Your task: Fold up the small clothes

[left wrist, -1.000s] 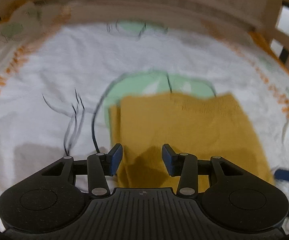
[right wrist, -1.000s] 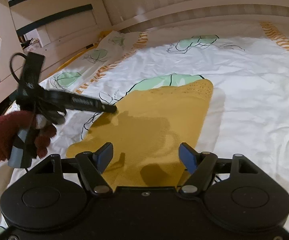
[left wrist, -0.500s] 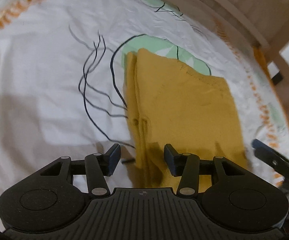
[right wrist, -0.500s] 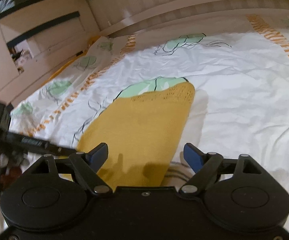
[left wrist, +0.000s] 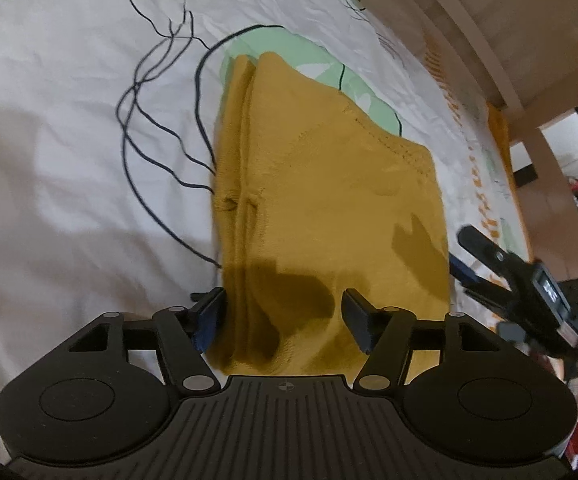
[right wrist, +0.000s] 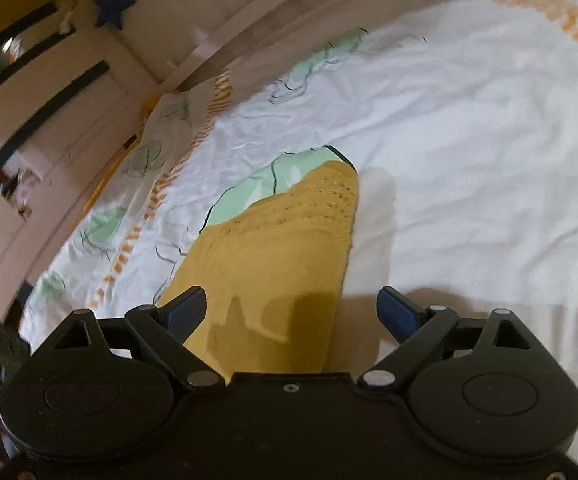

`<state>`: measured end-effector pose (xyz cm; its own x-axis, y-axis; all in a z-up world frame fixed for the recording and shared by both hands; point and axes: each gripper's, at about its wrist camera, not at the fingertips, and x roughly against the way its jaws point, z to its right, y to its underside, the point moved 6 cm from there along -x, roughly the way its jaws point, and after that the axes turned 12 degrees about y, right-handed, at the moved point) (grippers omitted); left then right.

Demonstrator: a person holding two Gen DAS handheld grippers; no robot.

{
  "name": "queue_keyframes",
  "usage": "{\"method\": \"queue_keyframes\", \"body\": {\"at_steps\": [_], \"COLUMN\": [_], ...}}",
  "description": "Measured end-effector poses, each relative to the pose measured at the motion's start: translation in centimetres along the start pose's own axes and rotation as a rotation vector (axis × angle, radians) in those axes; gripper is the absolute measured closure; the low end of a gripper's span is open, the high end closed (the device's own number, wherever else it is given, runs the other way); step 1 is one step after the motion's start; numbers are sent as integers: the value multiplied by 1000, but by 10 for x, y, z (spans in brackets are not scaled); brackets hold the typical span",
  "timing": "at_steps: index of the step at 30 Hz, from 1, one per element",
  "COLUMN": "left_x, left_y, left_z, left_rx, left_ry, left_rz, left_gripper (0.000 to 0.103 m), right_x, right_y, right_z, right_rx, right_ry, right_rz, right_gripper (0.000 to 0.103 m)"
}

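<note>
Lying folded mid-frame, the knit (left wrist: 329,200) looks soft and floppy; grip its near corners. Left gripper (left wrist: 283,316) and right gripper (right wrist: 291,312) jaws are opening, unclamped.

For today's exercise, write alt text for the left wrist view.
A folded mustard-yellow knitted garment lies on a white printed bedsheet, its near edge between the opening, untouching jaws of the left gripper. The right gripper sits beside its right edge.
</note>
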<state>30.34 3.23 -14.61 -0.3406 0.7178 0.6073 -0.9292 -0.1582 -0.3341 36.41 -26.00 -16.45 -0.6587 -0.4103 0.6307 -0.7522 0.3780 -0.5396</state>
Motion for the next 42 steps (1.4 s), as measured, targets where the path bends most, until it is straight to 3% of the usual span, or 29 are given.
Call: {"method": "queue_keyframes", "body": {"at_steps": [4, 12, 17, 18, 19, 20, 21, 22, 23, 24, 25, 28, 33, 42], "left_x": [-7, -16, -16, -16, -17, -19, -22, -24, -25, -23, -20, -9, 10, 41], "left_y": [-3, -6, 5, 7, 9, 11, 14, 17, 19, 21, 22, 24, 35, 111], "left_z": [2, 8, 9, 8, 6, 3, -1, -4, -5, -2, 1, 10, 23, 47], "left_rx": [15, 10, 67, 83, 102, 127, 162, 195, 191, 163, 141, 144, 108, 72], "left_ry": [38, 82, 219, 239, 256, 270, 283, 292, 291, 283, 281, 329, 343, 381], "left_rz": [6, -18, -65, -72, -81, -92, -110, -120, -117, -113, -108, -99, -119, -208], "left_gripper": [32, 27, 30, 32, 44, 68, 81, 85, 86, 86, 87, 87, 87, 87], "right_x": [-16, -39, -49, -49, -49, -48, -47, -47, -47, -48, -47, -35, -4, 69], "right_y": [-4, -17, -20, -20, -19, -19, -18, -19, -19, -18, -18, -16, 0, 63], "right_z": [9, 0, -2, -3, -3, -3, -2, -2, -1, 1, 3, 1, -9, -7], "right_rx": [-93, -163, -196, -195, -191, -188, -186, -184, -179, -173, -167, -154, -114, -115], "right_ry": [-50, -186, -222, -222, -222, -223, -223, -213, -195, -159, -120, -107, -79, -33], "right_rz": [-27, -64, -72, -72, -72, -71, -69, -69, -75, -91, -95, -85, -104, -173], "right_gripper": [8, 3, 3, 3, 3, 3, 4, 15, 45, 63, 67, 68, 68, 68]}}
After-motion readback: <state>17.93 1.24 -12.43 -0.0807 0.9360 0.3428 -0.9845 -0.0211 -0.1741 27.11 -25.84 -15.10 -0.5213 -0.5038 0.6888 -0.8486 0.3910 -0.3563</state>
